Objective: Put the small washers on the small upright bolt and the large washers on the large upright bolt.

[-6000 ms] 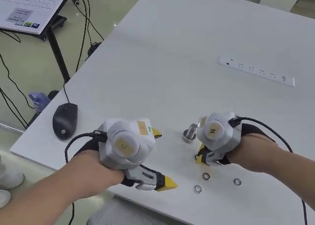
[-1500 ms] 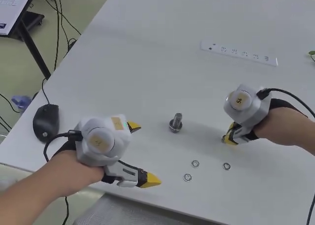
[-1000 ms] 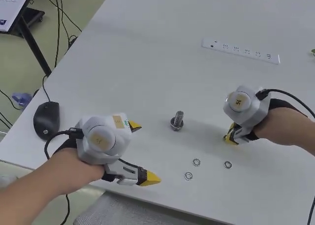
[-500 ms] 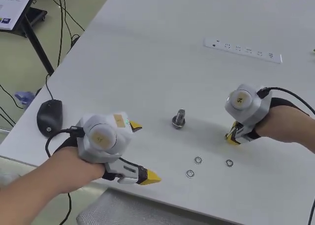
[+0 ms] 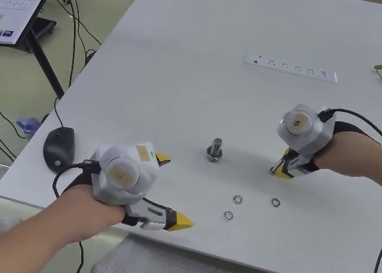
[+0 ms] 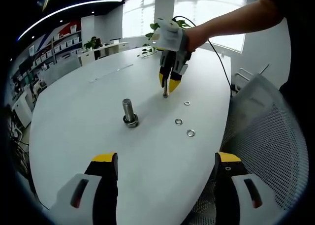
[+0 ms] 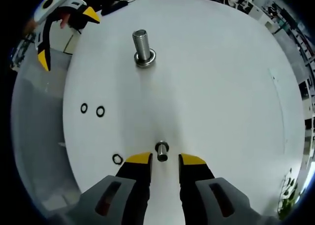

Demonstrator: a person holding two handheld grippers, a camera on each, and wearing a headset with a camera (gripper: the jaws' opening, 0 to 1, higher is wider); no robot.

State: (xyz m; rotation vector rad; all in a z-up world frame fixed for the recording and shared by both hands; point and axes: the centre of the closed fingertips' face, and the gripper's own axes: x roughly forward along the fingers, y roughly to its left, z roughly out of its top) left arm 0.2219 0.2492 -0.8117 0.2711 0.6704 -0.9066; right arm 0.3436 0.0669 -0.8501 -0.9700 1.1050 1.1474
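- A power strip (image 5: 289,68) lies far across the table (image 5: 179,58); a mouse (image 5: 58,146) sits at its left edge.
- The large bolt (image 5: 214,149) stands upright mid-table, with three washers (image 5: 237,199) lying flat nearer the person.
- The right gripper (image 5: 282,169) points down, jaws narrowly flanking the small bolt (image 7: 161,152); contact cannot be told.
- The left gripper (image 6: 166,158) is level at the near edge, jaws wide apart and empty.
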